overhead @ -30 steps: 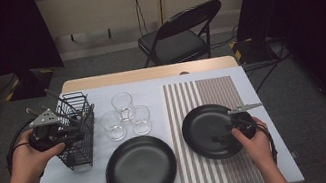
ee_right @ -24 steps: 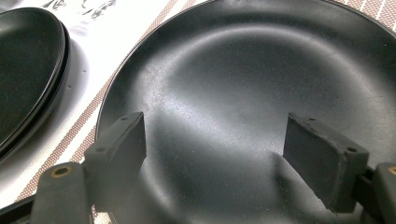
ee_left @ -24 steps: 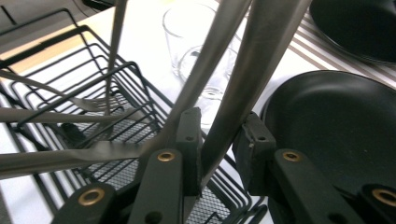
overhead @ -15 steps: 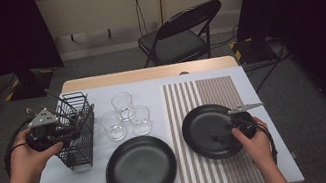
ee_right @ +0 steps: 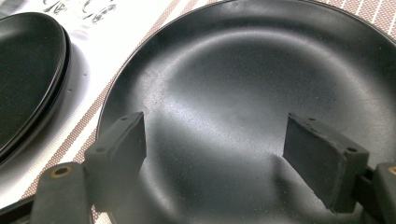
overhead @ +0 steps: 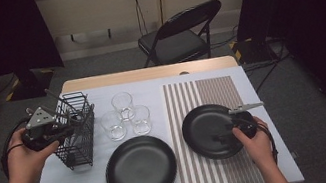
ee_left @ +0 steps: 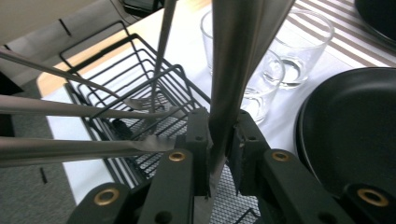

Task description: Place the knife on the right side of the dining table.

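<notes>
**Cutlery lift: risks**

Left gripper [ee_left: 218,154]: jaws just closing, clenched on a steel utensil [ee_left: 233,70] standing in the wire basket [overhead: 78,132]. A skewed pull could snag neighbouring handles or tip glasses [overhead: 124,114]. Right gripper [ee_right: 215,154]: jaws released over plate [ee_right: 261,79].

Rack [overhead: 77,137] left of glasses [overhead: 124,114]; plate [overhead: 140,170] before them, plate [overhead: 211,131] right

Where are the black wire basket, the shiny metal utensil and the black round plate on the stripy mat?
black wire basket [overhead: 78,132], high view, its side wall.
shiny metal utensil [ee_left: 236,65], left gripper view, its handle.
black round plate on the striped mat [overhead: 203,130], high view, its bare middle.
</notes>
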`<state>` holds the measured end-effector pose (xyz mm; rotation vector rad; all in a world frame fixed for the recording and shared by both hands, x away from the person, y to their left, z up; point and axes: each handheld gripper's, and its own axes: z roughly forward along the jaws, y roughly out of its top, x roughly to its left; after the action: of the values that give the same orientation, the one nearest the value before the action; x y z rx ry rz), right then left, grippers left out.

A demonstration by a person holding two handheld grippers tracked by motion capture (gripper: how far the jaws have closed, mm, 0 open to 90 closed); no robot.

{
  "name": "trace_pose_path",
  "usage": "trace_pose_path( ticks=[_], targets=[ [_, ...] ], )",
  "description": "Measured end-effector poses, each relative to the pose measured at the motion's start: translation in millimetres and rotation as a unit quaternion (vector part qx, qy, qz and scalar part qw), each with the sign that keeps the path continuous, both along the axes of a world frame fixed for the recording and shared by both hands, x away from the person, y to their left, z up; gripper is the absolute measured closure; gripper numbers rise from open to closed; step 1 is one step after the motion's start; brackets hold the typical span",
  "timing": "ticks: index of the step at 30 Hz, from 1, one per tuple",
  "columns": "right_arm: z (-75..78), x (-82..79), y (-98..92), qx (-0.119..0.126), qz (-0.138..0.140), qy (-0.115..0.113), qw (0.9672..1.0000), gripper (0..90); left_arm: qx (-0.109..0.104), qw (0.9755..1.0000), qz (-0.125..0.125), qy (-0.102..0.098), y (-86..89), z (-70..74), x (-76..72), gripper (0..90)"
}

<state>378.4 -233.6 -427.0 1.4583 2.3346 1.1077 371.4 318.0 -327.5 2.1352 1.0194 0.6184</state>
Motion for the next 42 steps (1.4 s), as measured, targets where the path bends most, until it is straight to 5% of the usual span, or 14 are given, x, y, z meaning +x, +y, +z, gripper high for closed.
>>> trace_pose_path(
  ticks=[2,4,8,17,42],
  targets=[
    [-0.1,0.1,-0.4,0.001,0.0,0.0,1.0,20.5,-0.019,0.9998,0.002,0.004,1.2,0.0,0.0,81.4],
    [0.4,0.0,-0.8,0.001,-0.002,0.0,1.0,20.5,0.004,0.9999,0.009,0.004,0.9,-0.1,-0.5,81.4],
    [0.2,-0.2,-0.7,0.0,-0.001,0.0,1.0,20.5,-0.002,0.9999,0.013,0.0,3.2,0.4,-1.6,81.5],
    [0.6,-0.2,0.0,0.001,0.0,0.0,1.0,20.5,-0.039,0.9991,0.012,-0.008,3.5,9.3,-2.9,81.6],
    [4.6,-1.1,-1.4,-0.007,-0.005,-0.014,0.9999,22.9,-0.053,0.9984,0.0,-0.017,-0.4,45.1,-6.7,81.6]
  ],
)
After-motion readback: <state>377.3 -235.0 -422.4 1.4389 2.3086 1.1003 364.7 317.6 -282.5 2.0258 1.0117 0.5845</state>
